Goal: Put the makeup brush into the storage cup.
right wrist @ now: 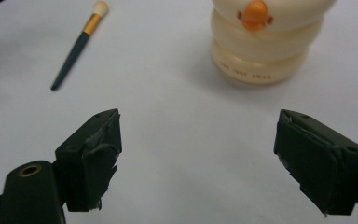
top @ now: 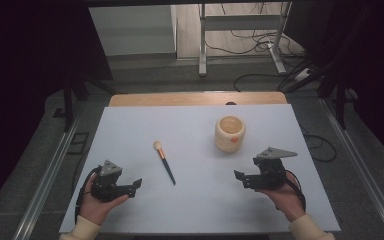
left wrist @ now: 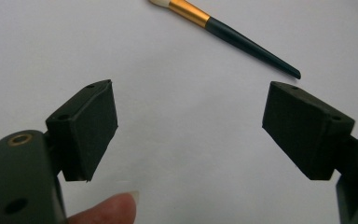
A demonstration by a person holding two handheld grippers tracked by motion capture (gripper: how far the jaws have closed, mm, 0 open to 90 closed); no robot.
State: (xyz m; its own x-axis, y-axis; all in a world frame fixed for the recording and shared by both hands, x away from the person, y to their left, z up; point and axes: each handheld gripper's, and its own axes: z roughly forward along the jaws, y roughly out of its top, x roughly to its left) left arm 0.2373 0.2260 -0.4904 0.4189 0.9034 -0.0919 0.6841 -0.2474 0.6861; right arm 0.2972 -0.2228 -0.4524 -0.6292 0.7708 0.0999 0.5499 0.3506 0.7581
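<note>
Left gripper, low at the left of the high view, has its jaws spread wide and empty; right gripper, low at the right, is likewise wide and empty. Beyond them, left of centre, a makeup brush lies flat on the white table, bristles away. Farthest, right of centre, stands a cream snowman-shaped holder, mouth up. Judgement: approach stage, nothing grasped; the next move calls for closing on the brush handle.

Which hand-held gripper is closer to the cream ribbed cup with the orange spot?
Right hand-held gripper, just in front of the cream ribbed cup. Left hand-held gripper sits far across, beyond the brush.
</note>
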